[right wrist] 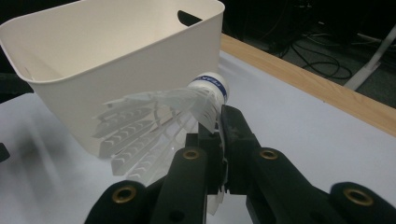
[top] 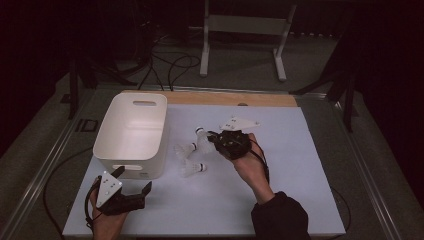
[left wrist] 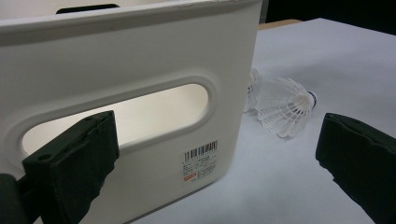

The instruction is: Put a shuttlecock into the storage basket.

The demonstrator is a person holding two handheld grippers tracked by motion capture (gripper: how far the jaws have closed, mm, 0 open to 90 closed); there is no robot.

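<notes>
Three shuttlecocks show in the high view: we hold one [top: 202, 140] in our right gripper [top: 216, 138], just right of the white bin [top: 131, 134], while two more [top: 185, 149] [top: 192, 168] lie on the white table [top: 280, 165] between that gripper and the bin. Our left gripper [top: 134, 182] rests near the bin's front corner, jaws apart and empty. From the left gripper view, its pads [left wrist: 70, 168] stand wide, facing the bin's handle slot [left wrist: 116, 116], with a loose shuttlecock [left wrist: 285, 109] lying beyond on its side. From the right gripper view, the jaws are clamped on the feather skirt of our shuttlecock [right wrist: 163, 116]; its long axis runs nearly level, cork [right wrist: 210, 86] pointing up and away, skirt flaring toward the bin wall [right wrist: 116, 70]. To do this well, we judge we should lift above the rim before crossing, keep the pinch light so the feathers don't crush, and open only once over the bin's hollow.
</notes>
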